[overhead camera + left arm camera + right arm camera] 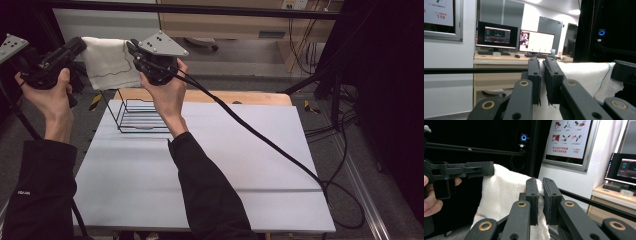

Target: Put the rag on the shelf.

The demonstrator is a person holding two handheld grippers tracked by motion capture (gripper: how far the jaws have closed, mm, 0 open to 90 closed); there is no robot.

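Two grippers are held up in the air, and between them a white cloth is stretched. The jaws of the left gripper are pressed together on one top corner of the cloth, as is seen in the left gripper view, where the white fabric runs out from between the jaws toward the other gripper. The jaws of the right gripper are closed in the same way on the opposite top corner, so the cloth hangs below both pairs of jaws like a small curtain.

Only thin edges of fabric are pinched, so a corner could be lost if the hands are pulled apart too strongly; then the cloth would swing down on one side. If the hands are brought too close, the cloth would sag and fold in an unwanted way.

Below the jaws, a black wire basket stands on the white tabletop, and the lower edge of the cloth could be caught on its wire rim when it is lowered. The cable of the right gripper lies across the tabletop to the right of the basket, well apart from the cloth. Behind the jaws, a black frame bar crosses the scene
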